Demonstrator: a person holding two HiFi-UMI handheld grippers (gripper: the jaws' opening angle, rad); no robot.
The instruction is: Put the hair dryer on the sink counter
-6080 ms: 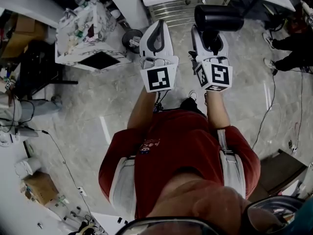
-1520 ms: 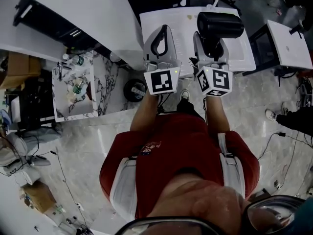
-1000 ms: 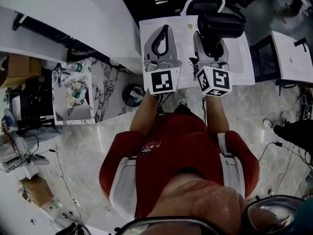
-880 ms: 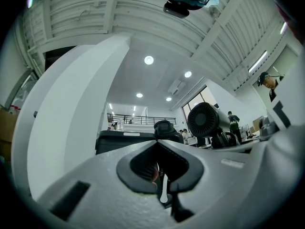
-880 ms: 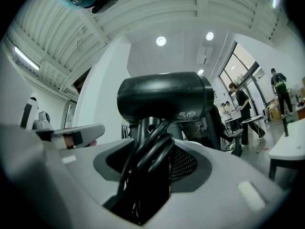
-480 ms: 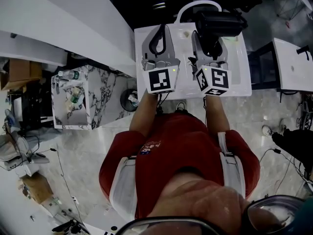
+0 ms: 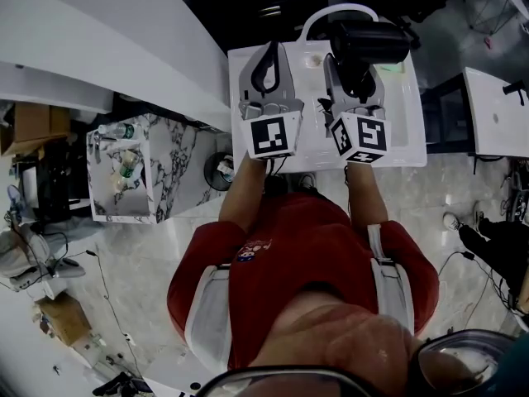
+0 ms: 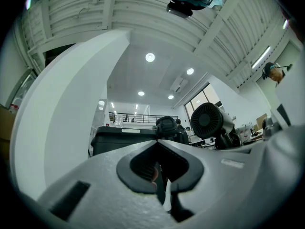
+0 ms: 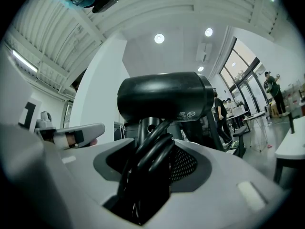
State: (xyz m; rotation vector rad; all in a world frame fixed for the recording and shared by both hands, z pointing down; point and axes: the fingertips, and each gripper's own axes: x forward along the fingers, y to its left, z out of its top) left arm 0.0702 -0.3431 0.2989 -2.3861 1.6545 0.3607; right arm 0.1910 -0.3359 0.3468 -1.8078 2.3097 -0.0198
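Note:
My right gripper [image 7: 355, 66] is shut on the handle and coiled cord of a black hair dryer [image 7: 369, 40], whose barrel lies crosswise above the jaws. In the right gripper view the hair dryer [image 9: 164, 97] stands upright out of my right gripper [image 9: 150, 166]. Both grippers hang over the white sink counter [image 7: 310, 110]. My left gripper [image 7: 270, 56] is beside the right one, shut with nothing in it. In the left gripper view the pads of my left gripper [image 8: 163, 182] meet, and the hair dryer [image 8: 207, 120] shows to the right.
A white curved rim [image 7: 339, 11] rises at the counter's far edge. A marble-patterned stand [image 7: 128, 168] with bottles is at the left, a round bin [image 7: 219, 168] beside it. A white wall [image 7: 107, 31] runs at upper left. Another white table [image 7: 496, 110] and a person's legs [image 7: 496, 251] are at right.
The white counter has slid nearer and lower in the head view, so both grippers now hang over it. The grip on the hair dryer is unchanged.

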